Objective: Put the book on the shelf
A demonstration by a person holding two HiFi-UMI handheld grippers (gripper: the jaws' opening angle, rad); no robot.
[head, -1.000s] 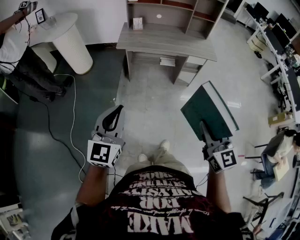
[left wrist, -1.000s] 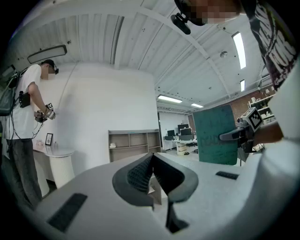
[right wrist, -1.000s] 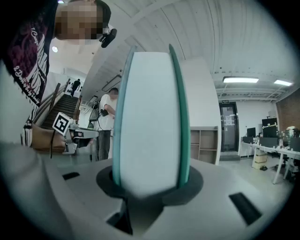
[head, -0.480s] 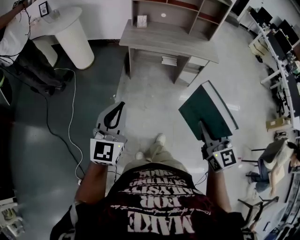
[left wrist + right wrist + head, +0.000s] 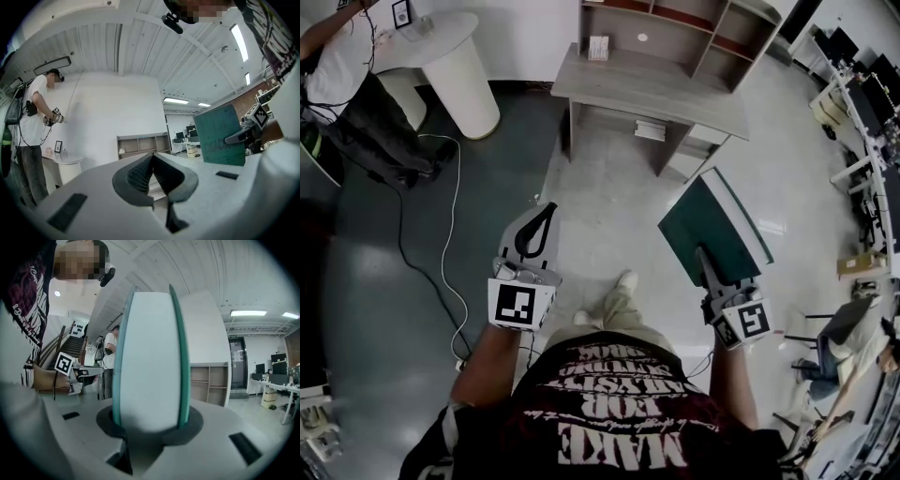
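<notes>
Green book (image 5: 712, 230) is pinched by the right gripper (image 5: 705, 258) (its white page edges are seen); the left gripper (image 5: 546, 212) is pressed together with nothing inside.

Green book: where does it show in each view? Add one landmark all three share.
Head view: right of centre, green book held by the right claw.
Left gripper view: right side, cover toward the camera.
Right gripper view: centre, page edge on, between the jaws.
Shared landmark: wooden shelf unit, top centre in head view, mid background in left gripper view, right background in right gripper view.
</notes>
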